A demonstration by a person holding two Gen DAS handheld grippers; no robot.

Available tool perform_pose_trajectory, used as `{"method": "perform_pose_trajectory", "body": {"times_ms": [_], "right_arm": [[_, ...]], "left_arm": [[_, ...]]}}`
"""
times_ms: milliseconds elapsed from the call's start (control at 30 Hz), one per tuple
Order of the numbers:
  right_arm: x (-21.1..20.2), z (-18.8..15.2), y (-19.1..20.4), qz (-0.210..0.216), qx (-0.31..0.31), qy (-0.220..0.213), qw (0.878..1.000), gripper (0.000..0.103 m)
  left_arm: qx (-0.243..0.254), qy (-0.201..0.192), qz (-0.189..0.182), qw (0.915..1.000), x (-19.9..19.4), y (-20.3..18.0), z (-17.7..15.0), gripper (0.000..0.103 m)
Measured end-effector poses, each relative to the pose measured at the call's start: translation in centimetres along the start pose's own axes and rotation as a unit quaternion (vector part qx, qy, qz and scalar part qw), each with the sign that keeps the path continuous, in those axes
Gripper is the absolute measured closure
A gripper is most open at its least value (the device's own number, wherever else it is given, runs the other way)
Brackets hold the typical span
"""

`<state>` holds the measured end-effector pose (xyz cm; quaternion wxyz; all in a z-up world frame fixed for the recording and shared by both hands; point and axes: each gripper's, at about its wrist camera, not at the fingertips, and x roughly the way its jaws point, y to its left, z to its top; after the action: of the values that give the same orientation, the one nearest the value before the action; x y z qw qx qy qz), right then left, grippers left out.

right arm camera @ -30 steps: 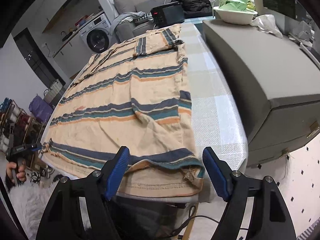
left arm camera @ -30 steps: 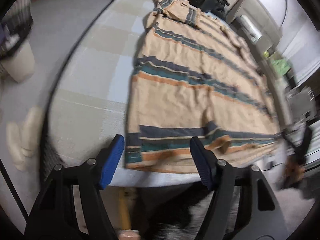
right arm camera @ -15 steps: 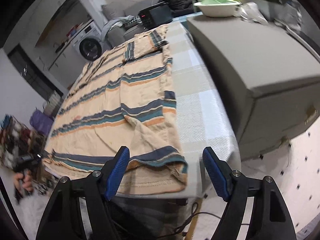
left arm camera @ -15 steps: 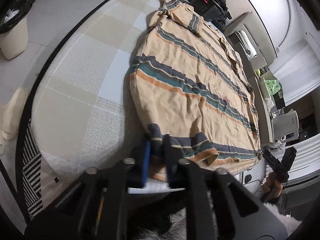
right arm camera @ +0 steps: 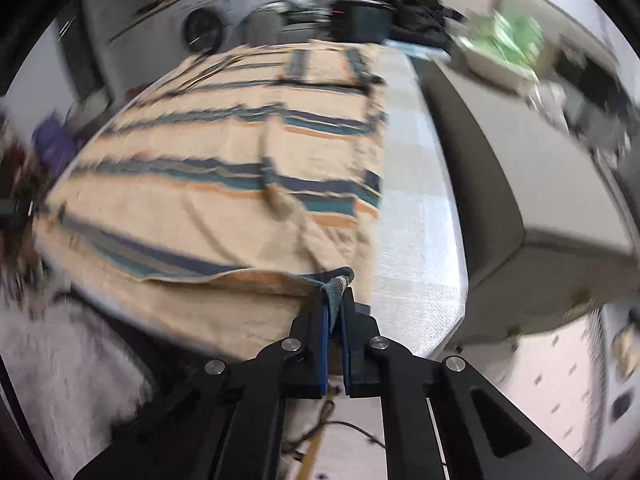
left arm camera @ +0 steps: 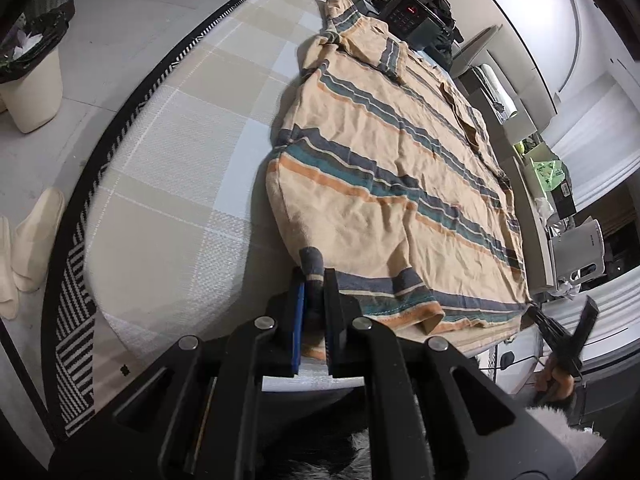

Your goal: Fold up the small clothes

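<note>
A tan shirt (left arm camera: 392,184) with blue, teal and orange stripes lies spread flat on the checked table (left arm camera: 168,184), its collar at the far end. My left gripper (left arm camera: 314,280) is shut on the near left corner of the hem, and a bunch of cloth sticks up between its blue pads. In the blurred right wrist view the shirt (right arm camera: 224,184) has its near right hem corner between the pads of my right gripper (right arm camera: 335,300), whose jaws are closing tight on it. That corner is raised a little off the table (right arm camera: 416,240). The right gripper (left arm camera: 568,336) also shows in a hand at the far right.
A cream waste bin (left arm camera: 32,92) and slippers (left arm camera: 32,240) are on the floor to the left. A black appliance (left arm camera: 412,20) stands past the collar. A grey cabinet (right arm camera: 520,184) runs along the table's right side. A washing machine (right arm camera: 204,28) is at the back.
Both grippers went from open to shut on the near hem, the left first, then the right. The right gripper rolled and lifted its corner slightly; its view is now blurred.
</note>
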<state>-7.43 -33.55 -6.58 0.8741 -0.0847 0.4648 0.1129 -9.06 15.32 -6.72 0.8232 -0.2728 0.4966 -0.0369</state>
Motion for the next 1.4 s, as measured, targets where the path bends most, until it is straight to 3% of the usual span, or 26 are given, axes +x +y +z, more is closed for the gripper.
{"method": "perform_pose_trajectory", "body": {"times_ms": [133, 167, 233, 333, 400, 500, 533, 600, 767, 867, 1167, 1200, 1300, 1400], "right_arm": [[0.6, -1.9, 1.5, -0.031, -0.081, 0.063, 0.994, 0.095], [0.2, -2.1, 1.2, -0.022, -0.080, 0.047, 0.995, 0.093], [-0.5, -2.1, 0.0, 0.016, -0.046, 0.047, 0.998, 0.083], [-1.8, -2.1, -2.2, 0.091, 0.018, 0.010, 0.996, 0.067], [-1.7, -2.2, -4.1, 0.160, 0.078, 0.001, 0.984, 0.067], [-0.3, -2.6, -6.0, 0.223, 0.166, 0.004, 0.961, 0.067], [0.5, -2.8, -6.9, 0.233, 0.202, 0.013, 0.951, 0.067], [1.0, -2.9, -7.5, 0.237, 0.221, 0.013, 0.946, 0.067], [1.3, -2.1, -5.3, 0.242, 0.168, 0.026, 0.955, 0.067], [1.0, -1.8, -3.9, 0.216, 0.126, 0.036, 0.967, 0.067], [1.1, -2.1, -5.3, 0.153, 0.154, 0.017, 0.976, 0.067], [1.2, -1.9, -5.0, 0.142, 0.142, 0.016, 0.979, 0.069], [1.4, -1.1, -3.1, 0.075, 0.081, 0.016, 0.994, 0.095], [0.9, -0.8, -2.8, 0.074, 0.079, -0.002, 0.994, 0.098]], "left_arm": [[0.009, -0.005, 0.028, 0.9996, 0.0, 0.1, -0.1, 0.097], [0.009, -0.002, 0.028, 0.9995, 0.1, 0.2, -0.1, 0.097], [0.009, 0.001, 0.031, 0.9995, 0.3, 0.2, -0.2, 0.097], [0.008, 0.004, 0.028, 0.9996, 0.4, 0.4, -0.3, 0.097], [0.005, 0.004, 0.024, 0.9997, 0.5, 0.5, -0.3, 0.097], [0.005, 0.004, 0.024, 0.9997, 0.6, 0.6, -0.3, 0.097], [0.005, 0.004, 0.025, 0.9997, 0.5, 0.6, -0.4, 0.097], [0.010, 0.003, 0.029, 0.9995, 0.5, 0.4, -0.4, 0.097], [0.014, 0.002, 0.034, 0.9993, 0.5, -0.1, -0.4, 0.097], [0.023, 0.000, 0.044, 0.9988, 0.4, -0.3, -0.5, 0.097], [0.028, 0.000, 0.050, 0.9984, 0.6, -0.5, -0.6, 0.097], [0.029, -0.001, 0.052, 0.9982, 0.6, -0.5, -0.6, 0.097], [0.035, -0.005, 0.053, 0.9979, 0.4, -0.7, -0.5, 0.097], [0.044, -0.020, 0.046, 0.9978, -0.3, -0.8, -0.4, 0.097]]}}
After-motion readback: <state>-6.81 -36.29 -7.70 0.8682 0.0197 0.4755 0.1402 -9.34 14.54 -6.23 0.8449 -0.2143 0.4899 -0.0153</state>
